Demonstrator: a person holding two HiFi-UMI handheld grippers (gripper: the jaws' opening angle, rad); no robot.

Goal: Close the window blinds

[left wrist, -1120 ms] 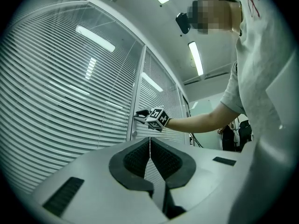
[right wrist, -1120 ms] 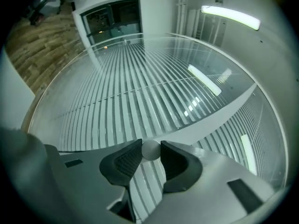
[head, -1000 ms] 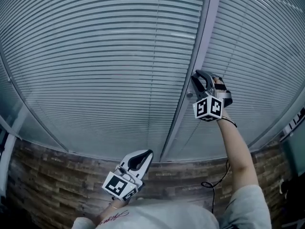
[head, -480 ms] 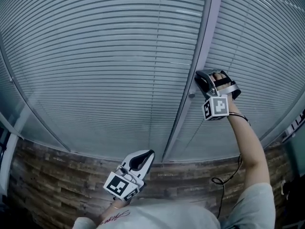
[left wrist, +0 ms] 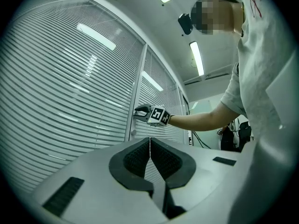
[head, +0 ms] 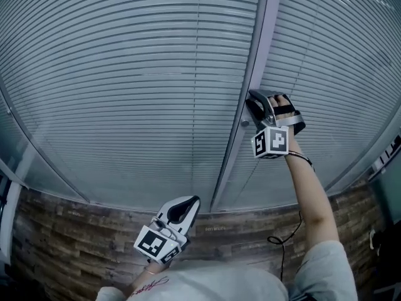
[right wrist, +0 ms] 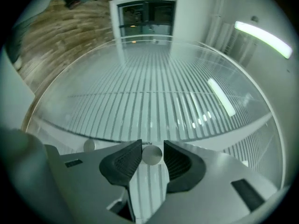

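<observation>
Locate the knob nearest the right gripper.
Right gripper view, low centre: the round knob sits between the jaws of the right gripper, on the window frame.

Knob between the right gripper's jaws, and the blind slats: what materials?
Knob: likely satin metal, a flat pale-grey disc with a soft sheen; plated plastic possible.
Blind slats: thin, even, pale strips, probably painted aluminium; finish unclear, since the glass in front mirrors ceiling lights.

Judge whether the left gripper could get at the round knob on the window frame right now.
Probably not: the right gripper is clamped on the round knob, covering both its sides, and the left gripper hangs low by the person's body, jaws shut.
</observation>
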